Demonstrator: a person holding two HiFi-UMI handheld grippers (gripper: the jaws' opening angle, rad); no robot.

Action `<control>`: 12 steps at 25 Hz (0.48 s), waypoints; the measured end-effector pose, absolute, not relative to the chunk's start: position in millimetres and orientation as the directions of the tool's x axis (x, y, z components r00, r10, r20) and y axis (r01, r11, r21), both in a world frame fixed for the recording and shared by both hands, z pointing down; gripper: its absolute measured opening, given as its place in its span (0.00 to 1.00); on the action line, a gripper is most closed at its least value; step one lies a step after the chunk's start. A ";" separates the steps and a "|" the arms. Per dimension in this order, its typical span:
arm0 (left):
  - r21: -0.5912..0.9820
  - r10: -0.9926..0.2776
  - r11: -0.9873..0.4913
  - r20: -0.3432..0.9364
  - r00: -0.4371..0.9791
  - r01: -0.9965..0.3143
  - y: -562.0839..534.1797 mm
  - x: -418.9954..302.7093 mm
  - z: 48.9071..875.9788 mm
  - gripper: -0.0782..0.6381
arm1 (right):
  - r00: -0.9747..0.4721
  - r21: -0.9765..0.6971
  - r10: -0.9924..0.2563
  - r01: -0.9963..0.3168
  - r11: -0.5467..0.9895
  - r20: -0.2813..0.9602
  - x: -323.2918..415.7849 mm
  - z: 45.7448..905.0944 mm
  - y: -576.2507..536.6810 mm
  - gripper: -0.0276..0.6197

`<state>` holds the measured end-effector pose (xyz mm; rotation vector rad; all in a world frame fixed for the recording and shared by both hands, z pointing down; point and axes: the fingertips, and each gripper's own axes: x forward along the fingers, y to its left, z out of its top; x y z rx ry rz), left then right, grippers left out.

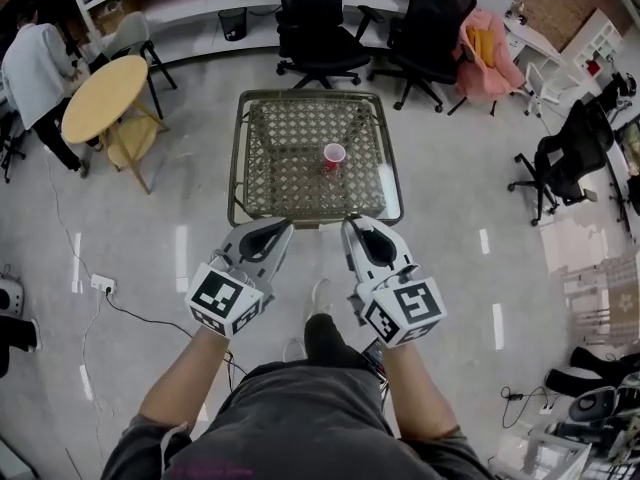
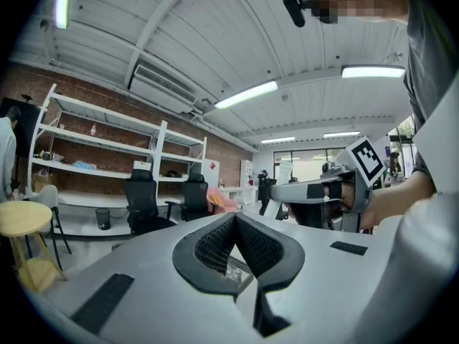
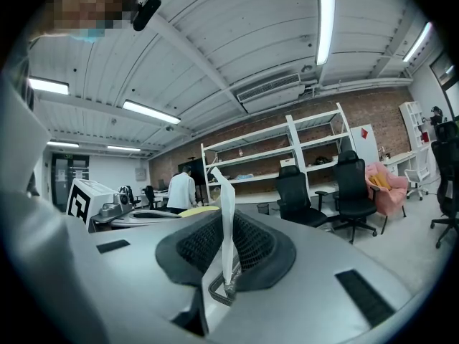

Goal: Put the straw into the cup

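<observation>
Head view: cup [image 1: 334, 155] on the desk [image 1: 280, 173], upper centre.
Jaws of the right gripper [image 1: 356, 226] clamp a white straw [image 3: 227, 224] upright; left gripper [image 1: 280, 230] jaws closed, empty; both below the desk.

The cup [image 1: 334, 155] is red, the straw [image 3: 228, 221] white, the table [image 1: 238, 158] an olive woven lattice.

You work under bright, even ceiling tubes [image 3: 326, 20]; they streak glare across the glossy floor [image 1: 181, 253]. Both gripper views bend strongly toward dark, vignetted corners.
</observation>
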<state>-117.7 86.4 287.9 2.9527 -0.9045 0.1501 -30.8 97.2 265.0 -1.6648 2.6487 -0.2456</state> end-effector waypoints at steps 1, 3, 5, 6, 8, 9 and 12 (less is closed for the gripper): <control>0.019 -0.559 -0.826 0.110 0.822 -0.564 80.3 -115.8 289.8 0.12 | -0.441 -0.136 -0.894 -0.893 0.428 0.082 -29.2 267.4 90.7 0.11; 0.019 -0.562 -0.823 0.114 0.819 -0.568 67.3 -110.0 292.2 0.12 | -0.448 -0.138 -0.890 -0.890 0.435 0.085 -24.6 271.9 76.8 0.11; 0.017 -0.566 -0.820 0.119 0.815 -0.572 54.5 -103.1 293.4 0.12 | -0.454 -0.144 -0.886 -0.887 0.440 0.089 -18.4 276.1 62.7 0.11; 0.017 -0.569 -0.818 0.122 0.813 -0.575 48.4 -99.8 293.9 0.12 | -0.456 -0.150 -0.885 -0.885 0.440 0.092 -15.0 278.4 55.5 0.11; 0.018 -0.574 -0.814 0.131 0.808 -0.581 34.8 -92.9 295.2 0.12 | -0.460 -0.159 -0.882 -0.883 0.442 0.100 -7.7 282.5 39.4 0.11; 0.019 -0.576 -0.812 0.136 0.806 -0.584 27.1 -89.3 296.2 0.12 | -0.461 -0.161 -0.881 -0.882 0.443 0.105 -3.8 284.3 30.2 0.11; 0.027 -0.583 -0.805 0.151 0.799 -0.593 2.8 -78.3 300.8 0.12 | -0.467 -0.166 -0.877 -0.879 0.447 0.113 8.4 289.6 1.5 0.11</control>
